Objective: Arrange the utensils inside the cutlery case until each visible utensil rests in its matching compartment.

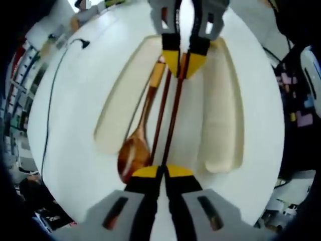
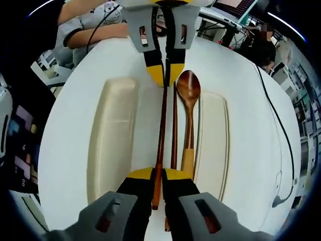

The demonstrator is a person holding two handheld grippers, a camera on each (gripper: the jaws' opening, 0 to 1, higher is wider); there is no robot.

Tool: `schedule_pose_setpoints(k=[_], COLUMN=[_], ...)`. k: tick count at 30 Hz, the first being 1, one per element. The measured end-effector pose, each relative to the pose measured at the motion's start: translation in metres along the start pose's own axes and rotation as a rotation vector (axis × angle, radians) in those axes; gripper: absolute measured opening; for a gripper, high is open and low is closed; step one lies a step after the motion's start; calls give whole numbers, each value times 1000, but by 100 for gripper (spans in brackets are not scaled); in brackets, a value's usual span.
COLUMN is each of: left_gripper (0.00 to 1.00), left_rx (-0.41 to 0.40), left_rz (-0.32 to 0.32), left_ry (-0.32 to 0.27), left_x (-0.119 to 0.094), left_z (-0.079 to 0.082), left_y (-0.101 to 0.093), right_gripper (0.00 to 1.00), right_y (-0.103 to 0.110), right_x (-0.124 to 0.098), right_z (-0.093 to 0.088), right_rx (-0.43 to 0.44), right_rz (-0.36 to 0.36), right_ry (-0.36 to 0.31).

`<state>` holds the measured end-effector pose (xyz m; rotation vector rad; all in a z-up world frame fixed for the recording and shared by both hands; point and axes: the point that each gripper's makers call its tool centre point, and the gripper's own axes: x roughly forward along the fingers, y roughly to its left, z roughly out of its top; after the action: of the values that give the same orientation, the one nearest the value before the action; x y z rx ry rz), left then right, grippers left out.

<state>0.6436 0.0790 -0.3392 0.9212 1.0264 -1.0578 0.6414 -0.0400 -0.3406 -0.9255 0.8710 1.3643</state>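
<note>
A cream cutlery case (image 1: pixel 220 115) (image 2: pixel 113 135) with long troughs lies on a white round table (image 1: pixel 75 125). In its middle part lie a wooden spoon (image 1: pixel 133 153) (image 2: pixel 188 90) and a pair of dark red chopsticks (image 1: pixel 173 110) (image 2: pixel 161 130), side by side. My left gripper (image 1: pixel 162 172) (image 2: pixel 165 73) is shut on the chopsticks at the end by the spoon's bowl. My right gripper (image 2: pixel 159 174) (image 1: pixel 183 63) faces it and is shut on the chopsticks' other end, by the spoon's handle. The outer troughs hold nothing.
A black cable (image 1: pixel 52 100) (image 2: pixel 278 130) trails across the table on one side of the case. A person's arm in a grey sleeve (image 2: pixel 85 25) rests at the table's far edge. Cluttered shelves and desks ring the table.
</note>
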Motion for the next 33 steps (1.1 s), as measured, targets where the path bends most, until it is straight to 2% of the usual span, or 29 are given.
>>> schedule_pose_setpoints(k=[1,6,7,8,11,14,18,28,33], left_gripper=[3,3,3,3,3,3,3,3,3], left_rx=[-4,-8,-12,-23,-4,-17,-6,32,41], left_rz=[1,6,-50,-37,18,21,37,68,52], left_ry=[1,10,1,-16,4,-12,-35,-54,-57], left_x=[0,1,0,-4,-11,-20,-30,-50,-55], left_z=[0,0,2,5,6,12,19,32,40], left_y=[1,0,-9,-5,3,1,-3,-27,-42], right_gripper=[4,4,4,4,4,4,4,4,4], right_y=[-1,-3,-3,-4,-7,-7,-2,17,27], right_x=[0,0,-2,-4,-15,-32,-41,-59,-67], right_z=[0,0,-3,-4,6,9,6,1,-6], right_rx=[26,-83,-100,-99,-98,-110,-107,-116,-118], right_rz=[-2,-75,-80,-84,-116,-150,-161,-197,-206], right_ry=[0,41,78,103,70,64,57,56,70])
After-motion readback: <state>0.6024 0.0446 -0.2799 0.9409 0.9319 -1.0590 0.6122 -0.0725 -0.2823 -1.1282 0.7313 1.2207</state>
